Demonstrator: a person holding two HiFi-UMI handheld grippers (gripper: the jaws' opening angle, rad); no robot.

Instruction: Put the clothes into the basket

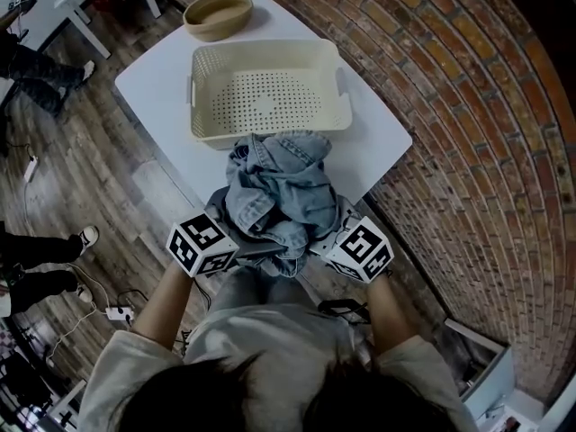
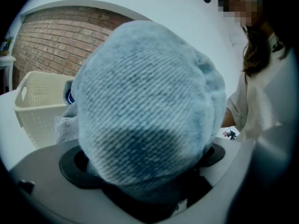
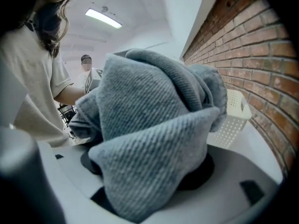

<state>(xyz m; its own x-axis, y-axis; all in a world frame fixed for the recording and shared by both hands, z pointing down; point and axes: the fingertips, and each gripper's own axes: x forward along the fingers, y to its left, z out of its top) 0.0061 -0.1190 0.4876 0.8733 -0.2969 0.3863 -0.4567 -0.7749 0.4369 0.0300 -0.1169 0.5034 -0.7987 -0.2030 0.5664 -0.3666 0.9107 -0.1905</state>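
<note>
Denim, one big crumpled wad of it. The denim bundle [image 1: 279,196] hangs between the two claws over the near edge of the table [image 1: 153,84], just short of the basket [image 1: 265,50]. Its far fold lines up with the basket's near wall, and I can't tell from here if it's touching.

The left gripper [image 1: 241,241] is clamped on a fat fold that fills its whole mouth. The right gripper [image 1: 326,239] is about half closed on another thick fold, with cloth spilling over both sides. So both have a real bite and neither is empty.

How I'd do this bit:

- Get the low-hanging tail of the cloth above the near wall before going forward. That tail looks like the part that'll snag.
- Move both hands together at the same spacing. If they drift apart, the wad stretches and one fold could slip out.
- Aim for the middle of the perforated floor, not the near rim.
- Lower it until the cloth sags inside, then let go with both claws at once.

That basket looks like light plastic. If the cloth drags on the wall, I reckon it'll skid back toward the woven bowl [image 1: 217,14].
</note>
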